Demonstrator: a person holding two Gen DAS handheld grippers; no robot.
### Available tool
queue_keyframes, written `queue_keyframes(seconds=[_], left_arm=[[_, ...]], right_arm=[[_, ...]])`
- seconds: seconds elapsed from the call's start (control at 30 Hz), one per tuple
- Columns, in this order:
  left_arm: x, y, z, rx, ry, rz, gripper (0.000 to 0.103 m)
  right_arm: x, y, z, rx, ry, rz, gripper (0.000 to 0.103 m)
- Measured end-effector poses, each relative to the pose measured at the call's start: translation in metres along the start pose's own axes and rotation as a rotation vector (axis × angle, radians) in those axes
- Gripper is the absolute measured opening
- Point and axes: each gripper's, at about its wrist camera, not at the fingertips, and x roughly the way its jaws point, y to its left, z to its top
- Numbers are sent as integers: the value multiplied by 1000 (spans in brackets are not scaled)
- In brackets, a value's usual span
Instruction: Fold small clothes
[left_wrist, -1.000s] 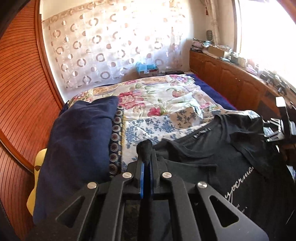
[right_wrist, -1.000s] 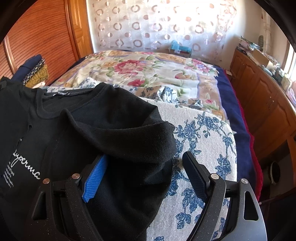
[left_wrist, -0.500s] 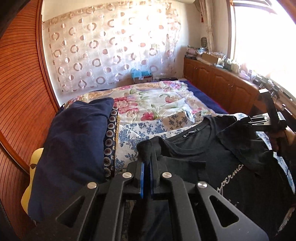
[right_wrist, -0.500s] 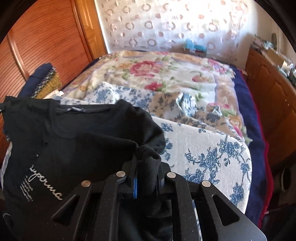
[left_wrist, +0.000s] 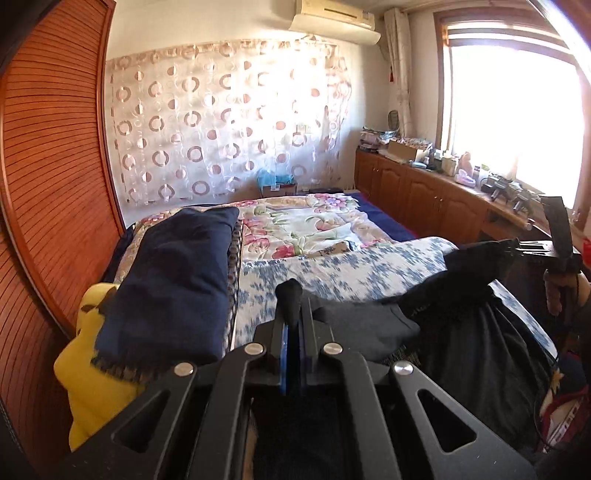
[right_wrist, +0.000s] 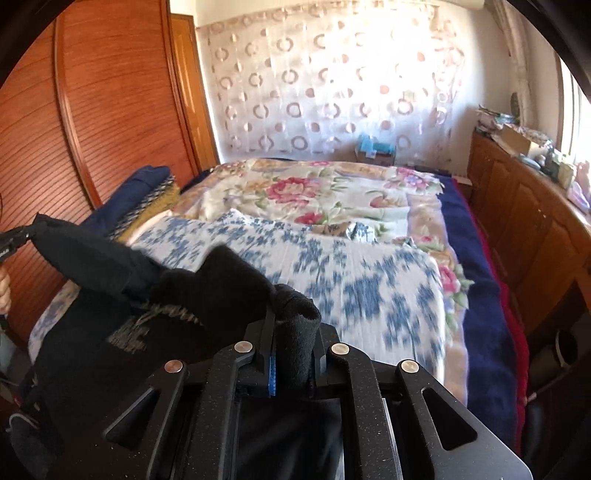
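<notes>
Ahead of fingers: flat blue-flowered white sheet, bare and passable.
Left of left fingers: stacked dark navy folded blanket, then ribbed wooden wardrobe door.
Right of right fingers: long wooden cabinet, cluttered top.

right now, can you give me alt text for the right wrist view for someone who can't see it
The right gripper is clamped on a bunched fold of a black cotton t-shirt with white lettering, lifting it above a white bedspread with blue flowers. At the far left edge the left gripper holds the shirt's other end, in front of a reddish slatted wooden wardrobe.
</notes>
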Motion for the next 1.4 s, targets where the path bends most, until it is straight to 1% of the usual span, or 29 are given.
queue_keyframes(seconds=[0.17,0.27,0.33,0.4,0.47,0.53,0.6,0.67,0.73,0.77,0.83,0.9,0.93,1.0,1.03,1.07,1.1,1.13,1.23,1.27,1.4], left_arm=[[-41,2,-41,-31,11,-9,1],[-58,5,-60,-52,29,-11,1],[-64,3,-70,-49,51,-19,1],[-63,3,-80,-62,86,-31,2],[-57,-2,-90,-53,131,-31,2],[-52,-9,-99,-36,154,-15,4],[-53,-10,-107,-34,155,-7,5],[-53,-11,-111,-31,154,-5,9],[-55,-10,-112,-33,162,0,18],[-55,-9,-111,-33,167,2,20],[-58,-7,-109,-30,164,7,29],[-62,-6,-108,-29,153,18,35],[-65,-6,-106,-27,146,28,36],[-68,-5,-103,-27,132,49,37],[-69,-4,-101,-30,129,57,39],[-68,-3,-100,-33,129,58,39],[-66,-1,-99,-36,132,59,40],[-64,0,-99,-38,134,64,40],[-53,4,-97,-36,145,72,41],[-49,5,-97,-38,151,73,41],[-22,15,-95,-62,204,38,42]], right_arm=[[-52,13,-49,16,8,-6,8],[-79,19,-77,1,27,-22,8],[-94,22,-92,10,36,-12,8],[-102,27,-107,11,56,-11,8],[-102,31,-117,17,81,-5,8],[-98,35,-131,17,112,-1,8],[-93,36,-141,23,138,-11,9],[-88,35,-149,30,159,-20,9],[-84,34,-149,31,167,-23,10],[-85,34,-149,29,166,-24,10],[-89,35,-147,19,155,-22,10],[-94,35,-147,9,145,-20,11],[-96,37,-145,1,140,-24,12],[-98,38,-144,-10,136,-38,19],[-99,39,-143,-20,134,-50,31],[-101,40,-142,-28,129,-58,47],[-103,41,-141,-39,116,-66,52],[-106,41,-139,-46,103,-68,56],[-112,41,-133,-49,79,-68,57],[-113,41,-130,-51,69,-67,60],[-113,35,-116,-43,28,-81,68]])
